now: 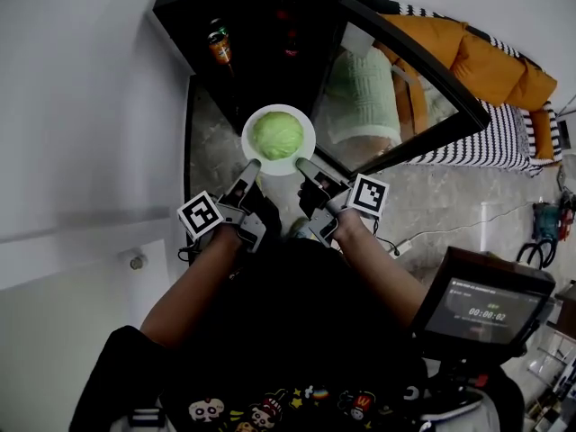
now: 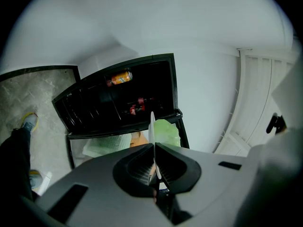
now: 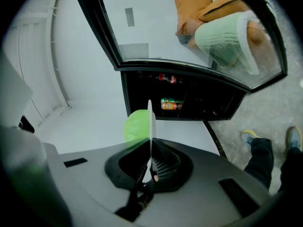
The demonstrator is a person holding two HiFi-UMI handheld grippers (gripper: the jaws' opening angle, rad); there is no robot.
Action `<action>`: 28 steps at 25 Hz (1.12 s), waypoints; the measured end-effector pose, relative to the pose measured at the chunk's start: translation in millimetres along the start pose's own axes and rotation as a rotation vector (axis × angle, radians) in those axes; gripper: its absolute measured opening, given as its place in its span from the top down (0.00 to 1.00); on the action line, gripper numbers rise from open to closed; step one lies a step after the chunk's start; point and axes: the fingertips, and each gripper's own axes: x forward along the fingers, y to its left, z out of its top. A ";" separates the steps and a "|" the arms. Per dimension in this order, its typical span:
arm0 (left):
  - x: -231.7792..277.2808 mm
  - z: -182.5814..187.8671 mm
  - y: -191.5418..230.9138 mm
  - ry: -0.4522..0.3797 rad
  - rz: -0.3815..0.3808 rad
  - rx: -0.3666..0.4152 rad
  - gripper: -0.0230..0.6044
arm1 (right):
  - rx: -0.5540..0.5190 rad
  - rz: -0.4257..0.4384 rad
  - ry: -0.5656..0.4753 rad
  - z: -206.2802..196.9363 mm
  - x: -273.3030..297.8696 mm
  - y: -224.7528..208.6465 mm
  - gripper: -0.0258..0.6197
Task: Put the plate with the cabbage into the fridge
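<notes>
"While the fridge (image 1: 261, 61) stands open, where exactly is the plate (image 1: 247, 133)?"

"In the air at the mouth of the fridge, held roughly level, with the cabbage (image 1: 277, 134) sitting in its middle. The person carries it with both tools. The left gripper (image 1: 247, 171) is clamped on the near-left rim and the right gripper (image 1: 306, 167) on the near-right rim. Each gripper view shows the thin white rim pinched edge-on between closed jaws, with the green of the cabbage just beyond."

"So how much of the job looks done?"

"Most of the approach, by the look of it. The door (image 1: 405, 97) is wide open and the plate is off any surface, right in front of the dark interior. It is not yet on a shelf."

"And what is left?"

"Probably easing the plate in, setting it down flat, then letting both grips go and drawing the tools out. An orange can (image 1: 219, 45) sits inside, higher up. The interior is too dark to tell which shelf has room."
</notes>
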 end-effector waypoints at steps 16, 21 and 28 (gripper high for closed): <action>-6.6 -4.6 3.6 -0.007 0.032 -0.019 0.95 | 0.026 -0.010 -0.003 -7.1 -4.8 -3.1 0.93; -7.1 -4.1 2.4 -0.003 0.037 -0.013 0.95 | 0.031 -0.007 -0.007 -7.8 -4.9 -3.4 0.93; -6.7 -2.2 -3.3 0.001 0.034 0.009 0.95 | 0.027 0.019 -0.009 -7.3 -3.6 1.5 0.93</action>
